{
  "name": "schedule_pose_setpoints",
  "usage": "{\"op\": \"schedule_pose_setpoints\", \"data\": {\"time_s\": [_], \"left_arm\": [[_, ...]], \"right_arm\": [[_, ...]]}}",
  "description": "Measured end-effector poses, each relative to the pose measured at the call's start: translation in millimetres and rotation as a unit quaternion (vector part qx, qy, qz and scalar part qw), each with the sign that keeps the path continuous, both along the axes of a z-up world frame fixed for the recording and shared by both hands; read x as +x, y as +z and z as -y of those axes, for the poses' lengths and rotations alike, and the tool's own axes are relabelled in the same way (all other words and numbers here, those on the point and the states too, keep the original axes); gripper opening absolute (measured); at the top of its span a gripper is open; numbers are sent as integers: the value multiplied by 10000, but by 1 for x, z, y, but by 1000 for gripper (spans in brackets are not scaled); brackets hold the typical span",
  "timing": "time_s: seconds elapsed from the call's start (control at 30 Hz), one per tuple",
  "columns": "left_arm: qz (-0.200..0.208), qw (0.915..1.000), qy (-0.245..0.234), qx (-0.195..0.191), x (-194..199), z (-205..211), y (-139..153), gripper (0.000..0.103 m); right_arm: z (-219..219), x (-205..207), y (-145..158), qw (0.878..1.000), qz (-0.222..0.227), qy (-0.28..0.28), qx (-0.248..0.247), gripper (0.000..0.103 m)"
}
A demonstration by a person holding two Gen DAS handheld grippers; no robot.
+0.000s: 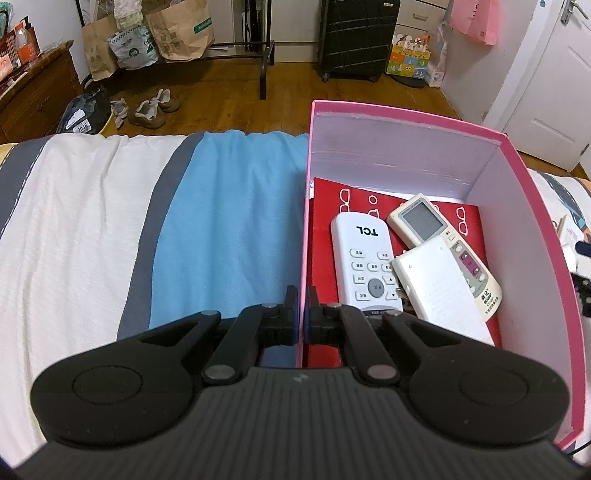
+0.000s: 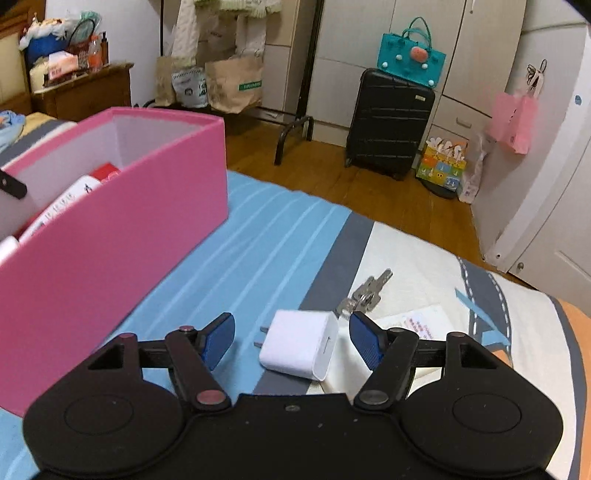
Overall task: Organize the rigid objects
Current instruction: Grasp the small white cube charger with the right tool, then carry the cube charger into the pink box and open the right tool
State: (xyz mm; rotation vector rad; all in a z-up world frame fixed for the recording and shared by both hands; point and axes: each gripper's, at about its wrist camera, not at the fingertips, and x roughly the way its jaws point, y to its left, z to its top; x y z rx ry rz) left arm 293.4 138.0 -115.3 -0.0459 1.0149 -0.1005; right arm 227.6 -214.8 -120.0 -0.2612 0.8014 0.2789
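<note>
A pink box [image 1: 532, 236] stands on the bed. My left gripper [image 1: 303, 314] is shut on the box's left wall, one finger inside, one outside. Inside lie a white TCL remote [image 1: 364, 258], a cream remote with a screen [image 1: 439, 236], a white flat device [image 1: 439, 288] and a red booklet [image 1: 328, 206]. In the right wrist view the box [image 2: 110, 236] is at the left. My right gripper [image 2: 291, 341] is open around a white plug charger [image 2: 301, 343] that lies on the bedsheet. Metal keys [image 2: 367, 291] lie just beyond it.
The bed has a blue, grey and white sheet [image 1: 229, 221]. A paper slip [image 2: 421, 325] lies by the right finger. Beyond the bed are a wooden floor, a black suitcase [image 2: 389, 122], paper bags [image 1: 181, 33], shoes [image 1: 151, 109] and a door [image 1: 554, 74].
</note>
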Motion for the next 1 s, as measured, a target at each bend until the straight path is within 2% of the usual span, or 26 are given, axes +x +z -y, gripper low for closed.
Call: {"op": "schedule_pose_setpoints", "data": {"time_s": [0.17,0.23,0.27,0.53,0.73,0.87,1.0], "left_arm": [[-65,10000,14,23,3,2,-2,3],[-79,10000,23,24,3,2,-3,3],[-87,10000,30,9,4,2,-3,3],[-97,9999,41,-24,5,1,-3,3],[-94,9999,48,-74,4,-1,-4,3],[-100,9999,57,-109,4,-2,-5,3],[-67,9999,54,-128,3,-3,-4,3]], "right_arm": [[-8,2,-21,9994,-192,202,-209,70],[-8,0,-24,9993,-69,186,-316,64],[-8,0,-24,9992,-58,166,-368,56],[-3,-4,-11,9986,-353,-272,282,53],[3,-11,-1,9958,-414,-435,694,53],[2,-19,17,9935,-228,-525,980,53],[-12,-34,49,9891,192,-295,1431,53]]}}
